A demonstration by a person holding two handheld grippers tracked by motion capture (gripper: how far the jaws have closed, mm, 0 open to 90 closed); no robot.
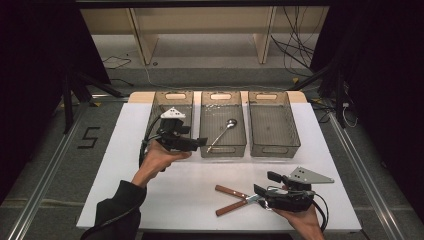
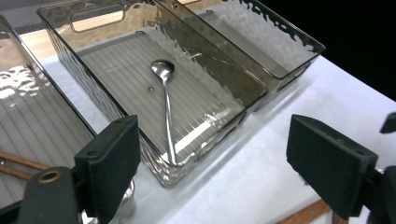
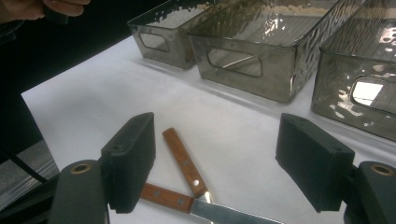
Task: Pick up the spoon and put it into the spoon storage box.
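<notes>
Both claws spread: left claw (image 1: 202, 141) at the bin's rim (image 1: 202, 150) (spoon (image 1: 222, 134) inside), right claw (image 1: 260, 188) above knives (image 1: 231, 199).

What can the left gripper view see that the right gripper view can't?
Left gripper view alone: the spoon lying on the ribbed floor of the middle bin, seen from above. Right gripper view alone: the two knives with wooden handles, crossed on the white table, and the bins' cut-out end handles. Both share the three clear grey bins in a row, the white table, and a pair of open black jaws with nothing between them.
</notes>
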